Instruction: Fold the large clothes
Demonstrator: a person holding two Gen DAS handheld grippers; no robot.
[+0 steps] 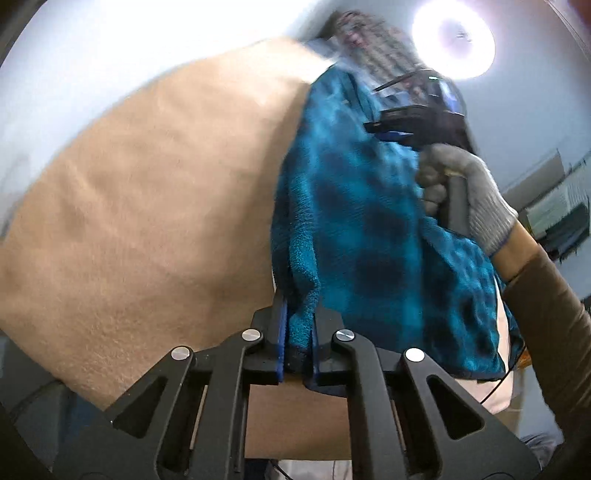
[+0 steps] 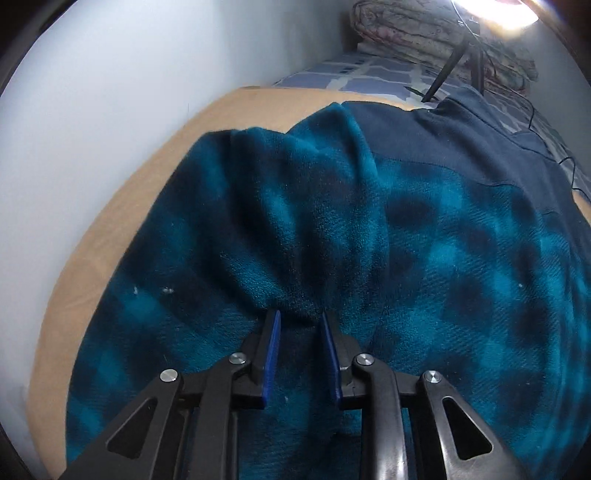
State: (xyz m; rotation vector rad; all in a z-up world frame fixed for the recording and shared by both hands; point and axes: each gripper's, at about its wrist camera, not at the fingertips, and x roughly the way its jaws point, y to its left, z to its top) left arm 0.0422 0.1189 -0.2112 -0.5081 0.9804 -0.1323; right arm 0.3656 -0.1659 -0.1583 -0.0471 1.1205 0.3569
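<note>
The garment is a teal and dark blue plaid fleece (image 2: pixel 424 258) with a navy upper part (image 2: pixel 443 140). It lies spread on a tan cover (image 2: pixel 110 221). My right gripper (image 2: pixel 300 314) points down at it. Its blue pads (image 2: pixel 271 354) pinch a raised ridge of fleece, and the folds run together at the tips. In the left wrist view the same fleece (image 1: pixel 351 221) hangs in front of the tan cover (image 1: pixel 147 203). My left gripper (image 1: pixel 300 306) is shut on its edge. A grey-gloved hand (image 1: pixel 465 192) grips the other tool's handle just right of the cloth.
A white wall (image 2: pixel 92 92) runs along the left of the tan cover. At the back lie a blue checked sheet (image 2: pixel 369 74) and a folded quilt (image 2: pixel 424 33). Black tripod legs (image 2: pixel 450 55) and a cable stand under a bright lamp (image 1: pixel 454 37).
</note>
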